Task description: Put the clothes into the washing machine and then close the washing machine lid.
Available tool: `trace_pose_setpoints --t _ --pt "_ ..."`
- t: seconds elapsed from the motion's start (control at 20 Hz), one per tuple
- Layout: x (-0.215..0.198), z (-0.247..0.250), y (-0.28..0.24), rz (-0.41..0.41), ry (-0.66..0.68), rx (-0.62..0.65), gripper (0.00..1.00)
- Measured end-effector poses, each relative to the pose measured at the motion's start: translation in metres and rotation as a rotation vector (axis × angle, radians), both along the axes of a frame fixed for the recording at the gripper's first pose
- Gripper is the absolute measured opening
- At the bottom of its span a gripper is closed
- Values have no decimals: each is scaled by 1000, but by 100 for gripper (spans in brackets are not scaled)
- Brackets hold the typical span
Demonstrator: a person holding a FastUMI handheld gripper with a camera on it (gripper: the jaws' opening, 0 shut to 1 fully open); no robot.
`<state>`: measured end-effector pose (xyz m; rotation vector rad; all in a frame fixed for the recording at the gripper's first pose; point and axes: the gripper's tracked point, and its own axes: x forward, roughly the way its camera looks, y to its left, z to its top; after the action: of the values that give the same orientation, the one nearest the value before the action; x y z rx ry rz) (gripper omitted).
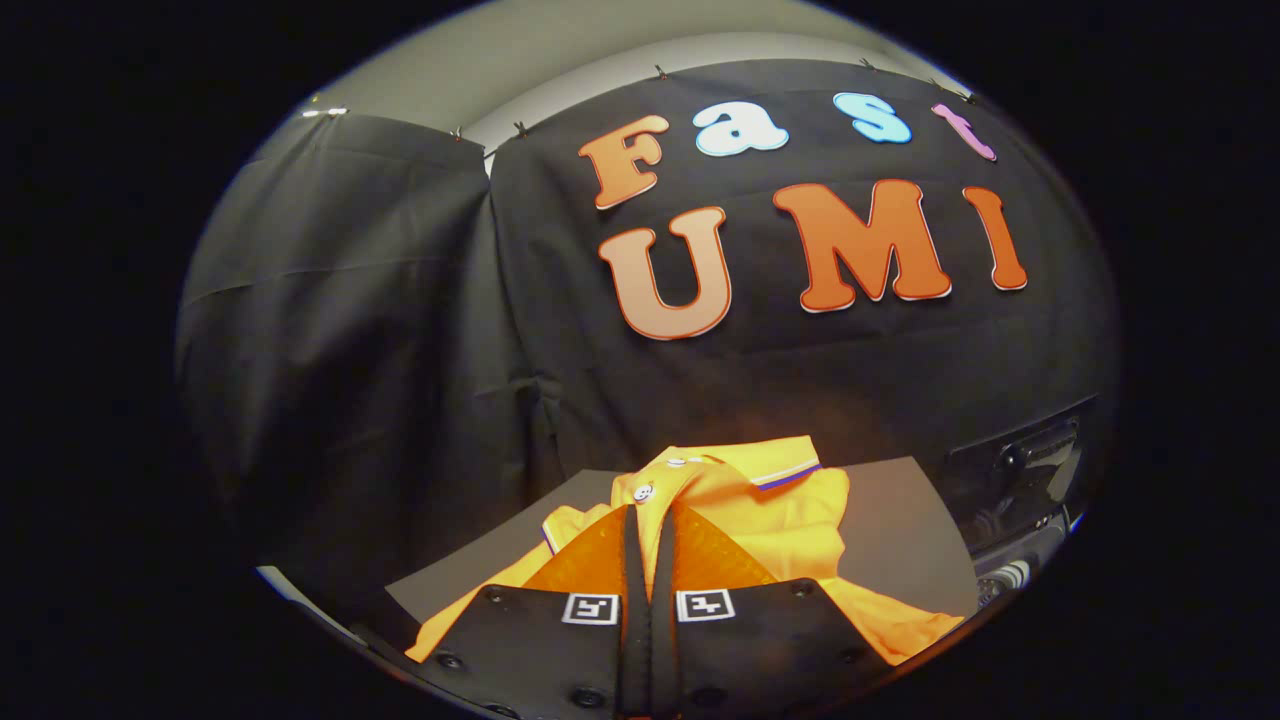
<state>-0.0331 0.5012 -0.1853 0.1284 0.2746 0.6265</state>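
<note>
Nearest the camera, the gripper (648, 520) points forward with its two black finger mounts, each carrying a small square black-and-white marker, and its two orange fingers (582, 565) drawn together side by side. Only a thin dark seam runs between their inner edges, so the jaws read as clenched; their tips lie right at the yellow-orange shirt (770, 520), over its button placket. Whether a fold of fabric is actually pinched between them cannot be told from here (the tips meet exactly where the cloth begins).

The shirt is a polo, lying crumpled under and just ahead of the fingers. Its collar (775, 465), trimmed with a white and dark stripe, stands folded up just beyond the fingertips, and two white buttons (644, 492) sit on the placket beside the tips. One sleeve or hem spreads out to the left below the finger mounts, and another flap reaches out on the other side.

The garment rests on a flat grey surface (900, 520), which extends bare beyond the shirt.

Further off and to the right, a dark, glossy machine (1020, 480) stands beside the grey surface, with a latch-like fitting on its black panel; its details are too dim to make out.

Behind everything hangs the black cloth wall (400, 330) of the booth, falling in soft folds.
</note>
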Motion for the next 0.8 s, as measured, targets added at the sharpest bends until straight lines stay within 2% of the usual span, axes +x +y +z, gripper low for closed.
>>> trace_pose_setpoints --t 0.3,0.45,0.8 --pt "-13 50 -22 10 -62 -7 8" --pt "-6 81 -39 3 -86 13 7" --pt "7 114 -95 -47 -125 40 7"
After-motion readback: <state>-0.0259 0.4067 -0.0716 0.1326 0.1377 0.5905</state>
